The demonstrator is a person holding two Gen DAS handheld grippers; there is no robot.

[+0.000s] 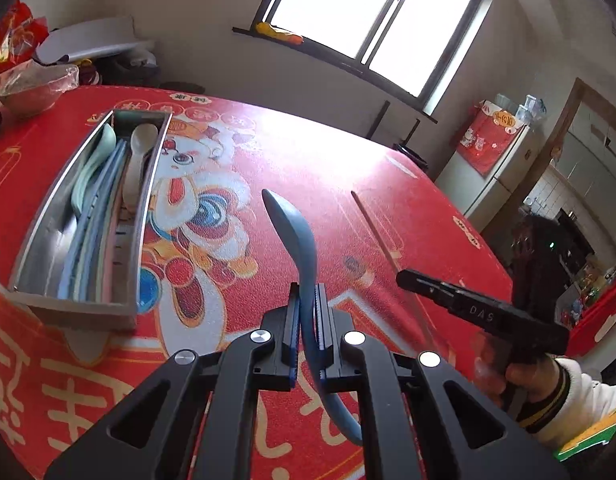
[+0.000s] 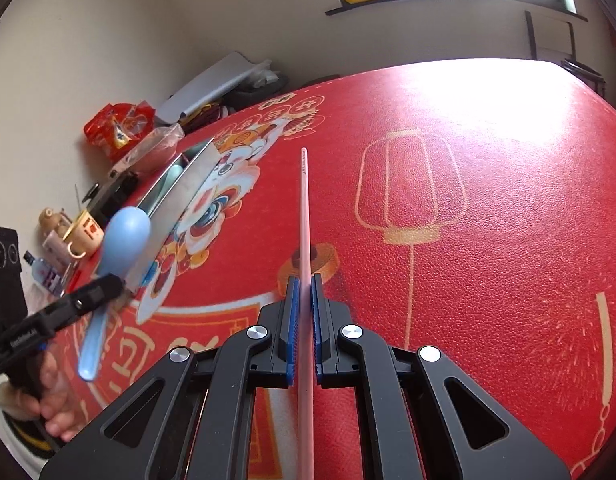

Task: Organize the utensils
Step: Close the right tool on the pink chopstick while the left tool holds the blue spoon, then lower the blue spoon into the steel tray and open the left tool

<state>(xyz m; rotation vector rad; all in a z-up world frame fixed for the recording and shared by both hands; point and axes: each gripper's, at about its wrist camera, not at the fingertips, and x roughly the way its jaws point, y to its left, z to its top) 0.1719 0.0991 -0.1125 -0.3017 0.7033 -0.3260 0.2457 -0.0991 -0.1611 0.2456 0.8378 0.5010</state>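
Left wrist view: a blue spoon [image 1: 292, 232] is clamped in the left tongs [image 1: 308, 300] near the steel tray [image 1: 80, 300]; a pink, probably chopstick, rod [image 2: 305, 216] is gripped by the right tongs [image 2: 304, 292].

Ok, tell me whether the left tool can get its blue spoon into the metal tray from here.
Probably yes. The left tool grips the blue spoon, and open tablecloth lies between it and the metal tray, which still shows room.
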